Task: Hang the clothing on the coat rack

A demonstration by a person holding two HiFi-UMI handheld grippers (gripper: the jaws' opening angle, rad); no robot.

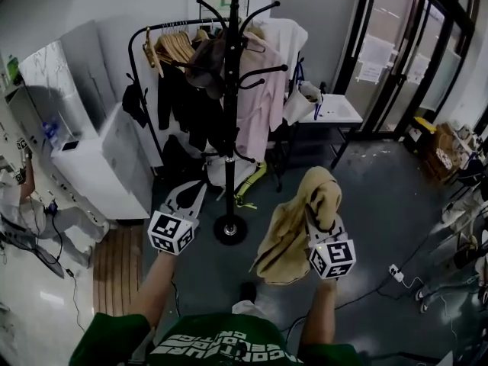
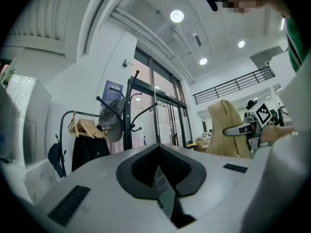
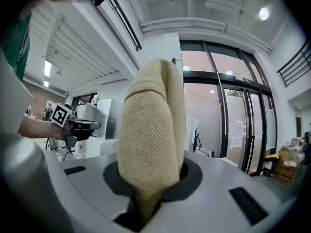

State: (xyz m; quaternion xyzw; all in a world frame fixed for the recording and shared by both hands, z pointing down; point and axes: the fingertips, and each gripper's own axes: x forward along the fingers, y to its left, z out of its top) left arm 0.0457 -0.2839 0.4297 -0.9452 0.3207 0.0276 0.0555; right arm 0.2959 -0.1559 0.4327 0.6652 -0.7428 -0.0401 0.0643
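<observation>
Beige garment [image 1: 290, 239] hangs clamped between the jaws of the right gripper [image 1: 314, 218], held short of the black coat rack [image 1: 231, 128] and not touching it. Left gripper [image 1: 192, 197] is empty, its jaws together, near the rack's pole.

Bright, even ceiling-light [image 2: 177, 16] glow — fisheye warp w/ dark vignette at edges

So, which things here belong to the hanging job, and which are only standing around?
Job: tan garment, gripped by the right gripper; black coat rack.
Just around: clothes rail with wooden hangers; white table; cardboard boxes; white cabinet.
</observation>
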